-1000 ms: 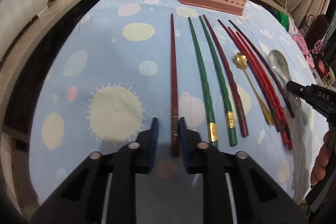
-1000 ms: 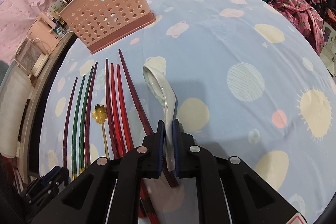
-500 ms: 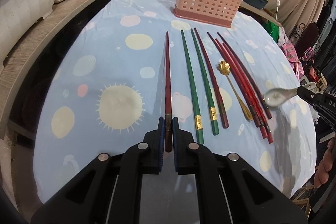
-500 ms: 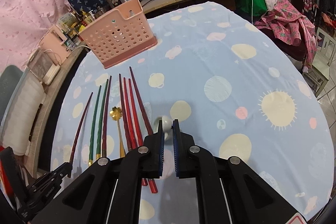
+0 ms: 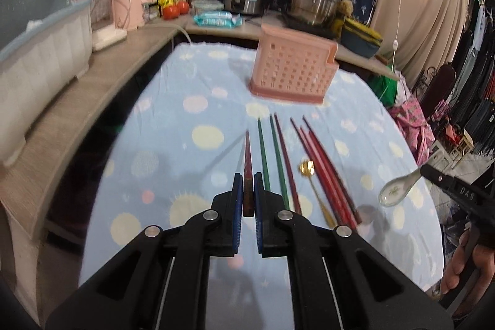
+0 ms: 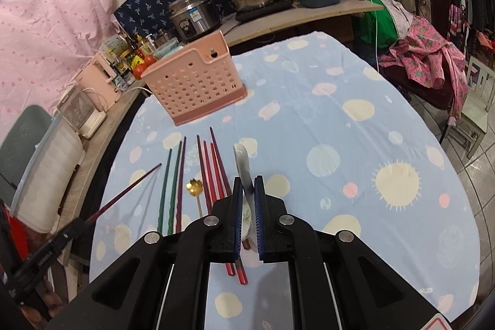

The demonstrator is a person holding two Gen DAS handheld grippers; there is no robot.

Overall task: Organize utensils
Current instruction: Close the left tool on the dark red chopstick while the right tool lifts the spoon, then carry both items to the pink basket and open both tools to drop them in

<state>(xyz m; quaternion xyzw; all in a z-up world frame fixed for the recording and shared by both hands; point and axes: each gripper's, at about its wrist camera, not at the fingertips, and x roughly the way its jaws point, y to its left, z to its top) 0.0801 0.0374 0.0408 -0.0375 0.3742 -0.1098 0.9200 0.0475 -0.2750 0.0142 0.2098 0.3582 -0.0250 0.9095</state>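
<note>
Gripped chopstick [image 5: 247, 156] in left gripper [image 5: 246, 200] and spoon [image 6: 243, 166] in right gripper [image 6: 246, 206], both aloft, long axes toward 12 o'clock where basket [image 5: 294, 73] stood, nearer the left.

**Utensils in a row before the basket**

On the worktop [image 5: 191, 101], chopsticks [image 5: 280, 160] and a small spoon [image 5: 306, 168] lay side by side. The basket [image 5: 294, 71] stood behind them. Pots [image 5: 315, 2] sat on a counter [image 5: 216, 28] behind the basket.
</note>
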